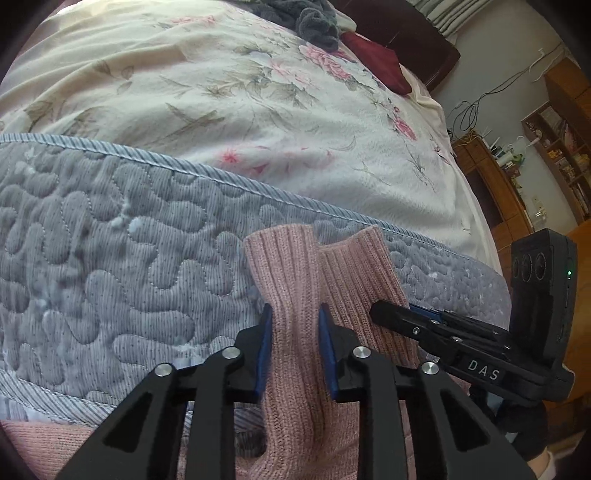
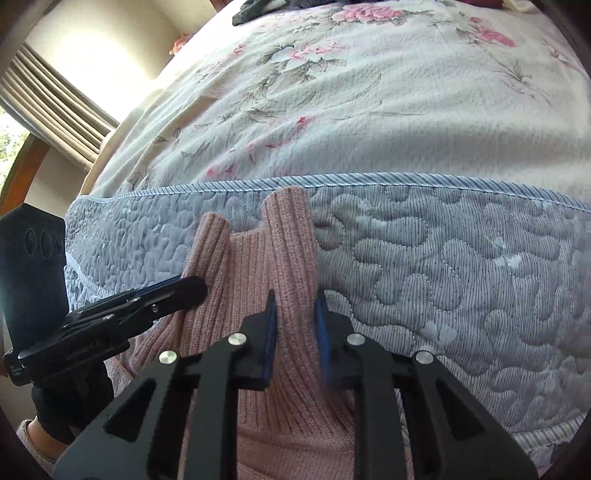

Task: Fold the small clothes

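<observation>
A pink ribbed knit garment [image 1: 291, 266] lies on a blue-grey quilted mat, with two narrow ends standing up side by side. My left gripper [image 1: 295, 319] is shut on the left end, which is bunched between its blue pads. In the right wrist view my right gripper [image 2: 296, 301] is shut on the right end of the same pink knit [image 2: 291, 236]. The two grippers sit close together: the right gripper [image 1: 382, 312] shows at the right of the left wrist view, and the left gripper [image 2: 195, 288] at the left of the right wrist view. The garment's lower part is hidden under the grippers.
The quilted mat [image 1: 110, 240] covers the near part of a bed with a floral sheet [image 1: 221, 92]. Grey clothes [image 1: 314, 22] and a dark red cloth [image 1: 376, 62] lie at the far end. Wooden shelves [image 1: 554, 147] stand to the right, and a curtain [image 2: 55, 99] hangs to the left.
</observation>
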Available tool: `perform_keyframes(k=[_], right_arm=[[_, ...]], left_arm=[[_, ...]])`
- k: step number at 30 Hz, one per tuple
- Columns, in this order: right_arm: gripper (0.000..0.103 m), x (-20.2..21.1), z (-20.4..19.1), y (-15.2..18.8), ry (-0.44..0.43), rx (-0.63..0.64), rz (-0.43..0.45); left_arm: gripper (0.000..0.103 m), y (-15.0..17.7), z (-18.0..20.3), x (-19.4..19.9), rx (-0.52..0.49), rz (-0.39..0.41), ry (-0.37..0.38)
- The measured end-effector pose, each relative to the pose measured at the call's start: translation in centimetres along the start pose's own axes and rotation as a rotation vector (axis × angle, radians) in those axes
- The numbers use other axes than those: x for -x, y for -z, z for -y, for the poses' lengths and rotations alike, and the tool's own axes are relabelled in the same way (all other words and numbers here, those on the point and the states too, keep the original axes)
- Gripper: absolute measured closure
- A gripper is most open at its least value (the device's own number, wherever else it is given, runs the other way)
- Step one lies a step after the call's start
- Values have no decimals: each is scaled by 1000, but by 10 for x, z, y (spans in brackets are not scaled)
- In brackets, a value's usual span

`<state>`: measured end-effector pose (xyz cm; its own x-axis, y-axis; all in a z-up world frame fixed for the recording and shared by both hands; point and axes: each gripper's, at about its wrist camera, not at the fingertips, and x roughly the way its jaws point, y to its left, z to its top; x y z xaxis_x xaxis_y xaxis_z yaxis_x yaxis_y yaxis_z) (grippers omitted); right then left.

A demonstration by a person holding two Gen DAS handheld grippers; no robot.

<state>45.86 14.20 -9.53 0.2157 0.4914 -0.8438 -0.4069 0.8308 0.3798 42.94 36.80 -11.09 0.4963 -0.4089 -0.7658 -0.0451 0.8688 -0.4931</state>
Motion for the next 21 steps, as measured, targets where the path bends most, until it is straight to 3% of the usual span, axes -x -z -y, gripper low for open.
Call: perform_keyframes(k=[6,11,16,21], right_arm=[[86,57,-11,19,-74,57,85],[87,102,-17,55,-112,114,116],[88,124,-24,104,-111,176,97],[85,123,-28,156,-80,221,28]], left_arm=[[88,13,16,42,-51,92,80],[88,42,31,85,-117,138,148],[88,92,35,112,-178,116,173],[88,141,24,124,-205,49,152]])
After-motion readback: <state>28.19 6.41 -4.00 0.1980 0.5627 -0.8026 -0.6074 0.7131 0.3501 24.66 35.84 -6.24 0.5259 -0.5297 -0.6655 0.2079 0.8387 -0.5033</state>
